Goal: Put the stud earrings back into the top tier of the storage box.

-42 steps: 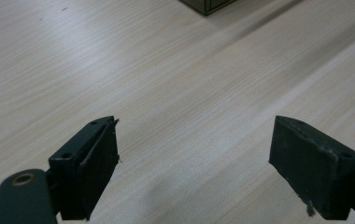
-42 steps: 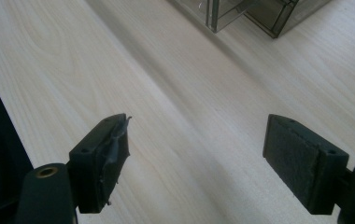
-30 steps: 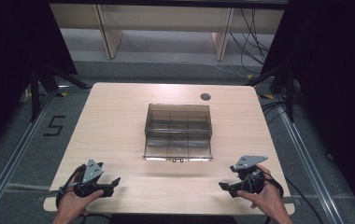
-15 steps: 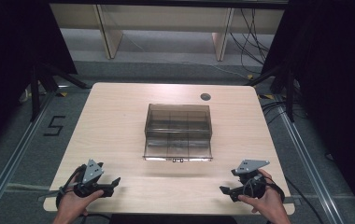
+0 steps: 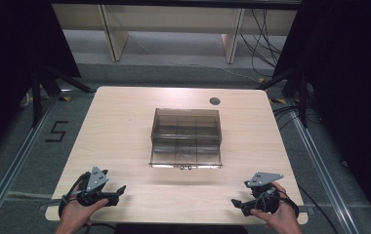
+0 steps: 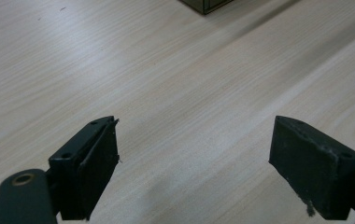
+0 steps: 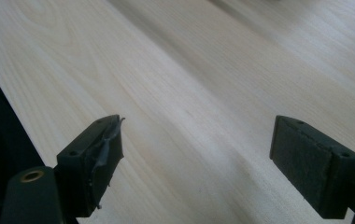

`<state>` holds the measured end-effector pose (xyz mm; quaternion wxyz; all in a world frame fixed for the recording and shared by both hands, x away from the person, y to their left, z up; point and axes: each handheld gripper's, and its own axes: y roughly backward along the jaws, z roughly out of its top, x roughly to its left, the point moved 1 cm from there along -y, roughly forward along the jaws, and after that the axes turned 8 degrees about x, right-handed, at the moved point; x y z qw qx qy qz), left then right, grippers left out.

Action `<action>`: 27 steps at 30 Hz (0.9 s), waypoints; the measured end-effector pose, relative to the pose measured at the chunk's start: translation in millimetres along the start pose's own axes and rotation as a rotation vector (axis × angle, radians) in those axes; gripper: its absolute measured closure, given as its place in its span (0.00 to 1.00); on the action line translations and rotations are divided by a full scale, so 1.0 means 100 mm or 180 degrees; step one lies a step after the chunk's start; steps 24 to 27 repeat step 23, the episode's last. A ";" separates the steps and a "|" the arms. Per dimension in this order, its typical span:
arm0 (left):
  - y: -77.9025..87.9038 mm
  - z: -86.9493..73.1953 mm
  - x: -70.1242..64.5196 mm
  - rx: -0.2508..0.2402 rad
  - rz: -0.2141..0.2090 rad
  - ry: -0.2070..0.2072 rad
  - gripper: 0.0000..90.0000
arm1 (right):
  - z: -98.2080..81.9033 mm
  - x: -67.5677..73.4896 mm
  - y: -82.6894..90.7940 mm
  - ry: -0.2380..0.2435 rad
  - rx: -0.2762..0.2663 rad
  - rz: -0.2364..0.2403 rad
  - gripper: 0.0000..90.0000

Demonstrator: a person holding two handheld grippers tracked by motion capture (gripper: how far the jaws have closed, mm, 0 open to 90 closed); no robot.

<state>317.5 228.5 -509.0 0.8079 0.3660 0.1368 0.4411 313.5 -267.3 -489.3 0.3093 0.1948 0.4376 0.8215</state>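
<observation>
Woodgrain fills most of my high view: a pale table stands on a grey floor, with a beige shelf unit across the top of the frame, black curtains down both sides, loose cables at upper right and a taped figure five on the floor at left. A smoky clear compartment box sits at the centre of the table, lid shut, with a small dark round port above and to its right. At lower left I see my left gripper, at lower right my right gripper, both near the table's front edge and well apart from the box. In the left gripper view the jaws stand wide apart over bare wood, nothing between them, and a corner of the box shows at the top edge. In the right gripper view the jaws have just been opening and stand wide with nothing between them; the table's edge drops into darkness at the left.
</observation>
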 end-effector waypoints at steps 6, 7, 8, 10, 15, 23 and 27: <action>0.00 0.00 0.00 0.0002 -0.0018 -0.0026 0.17 | -0.05 0.03 -0.02 -0.0021 -0.0005 -0.0065 0.20; -0.01 0.00 0.00 -0.0001 -0.0018 -0.0023 0.17 | -0.05 0.04 -0.02 -0.0074 0.0010 -0.0027 0.19; -0.01 0.00 0.00 0.0001 -0.0019 -0.0026 0.17 | -0.06 0.04 -0.02 -0.0023 0.0022 -0.0066 0.19; -0.01 0.00 0.00 0.0001 -0.0020 -0.0028 0.17 | -0.07 0.04 -0.04 0.0003 -0.0029 -0.0090 0.19; -0.01 0.00 0.00 0.0002 -0.0020 -0.0027 0.17 | -0.08 0.04 -0.03 0.0042 0.0058 -0.0037 0.19; -0.01 0.00 -0.01 0.0017 -0.0005 -0.0003 0.17 | -0.10 0.04 -0.05 -0.0055 -0.0022 -0.0060 0.19; -0.01 0.00 -0.01 0.0017 -0.0005 -0.0003 0.17 | -0.10 0.04 -0.05 -0.0055 -0.0022 -0.0060 0.19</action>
